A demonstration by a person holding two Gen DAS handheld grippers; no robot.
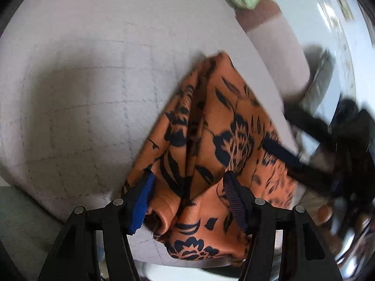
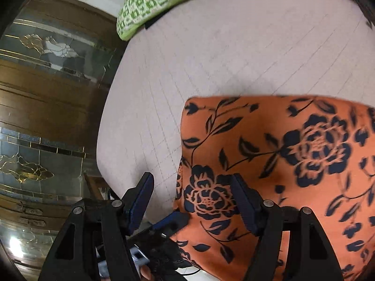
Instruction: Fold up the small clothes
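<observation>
Orange cloth with dark navy flowers (image 1: 218,145) lying bunched and creased on a pale quilted surface (image 1: 82,82), near its edge. Left gripper (image 1: 187,201) hanging right over the near end of that cloth, blue-padded fingers (image 1: 143,203) clearly apart, crumpled fabric rising between them, pads not pressing on it; left pad sitting at the cloth's edge, right pad over the print. Off to the right in the left wrist view, the other black tool, blurred, its blue tip resting against the far side of the cloth. From the right wrist view, same cloth (image 2: 293,164) looking flatter and smoother, big rose print facing up, one straight edge running across the pale surface (image 2: 211,58). Right gripper (image 2: 192,201) spread wide above the cloth's corner, one finger (image 2: 140,199) over bare quilting, the other over the orange fabric, nothing pinched. Contact with the fabric impossible to tell here. Green-and-white patterned cushion (image 2: 159,2) well apart at the far end of the surface. Dark wooden cabinet with leaded glass panels (image 2: 46,93) standing beside the surface.
</observation>
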